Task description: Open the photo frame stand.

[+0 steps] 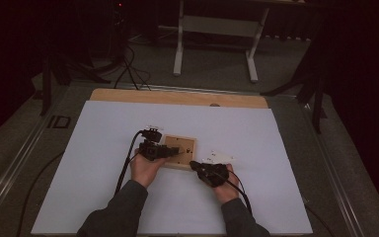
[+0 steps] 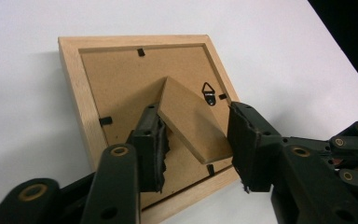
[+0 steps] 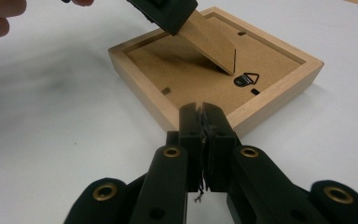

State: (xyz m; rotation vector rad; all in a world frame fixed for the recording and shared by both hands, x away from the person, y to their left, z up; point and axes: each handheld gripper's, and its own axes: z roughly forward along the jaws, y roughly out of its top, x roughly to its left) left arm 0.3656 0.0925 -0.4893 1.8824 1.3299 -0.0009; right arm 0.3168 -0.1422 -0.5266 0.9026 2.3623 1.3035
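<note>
Cardboard stand [image 2: 193, 123] between half-open left tool [image 2: 193, 140]

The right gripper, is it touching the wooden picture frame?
Cannot tell. In the right gripper view the shut right gripper ends right at the near edge of the picture frame, but its fingers hide the spot where they would meet.

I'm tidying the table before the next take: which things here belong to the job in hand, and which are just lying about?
In the job:
- wooden picture frame, lying face down
- its fold-out stand flap, raised between the left gripper jaws
- right gripper, shut, at the frame's edge

Lying about:
- small white pieces beside the frame
- white table sheet
- white stand beyond the table
</note>
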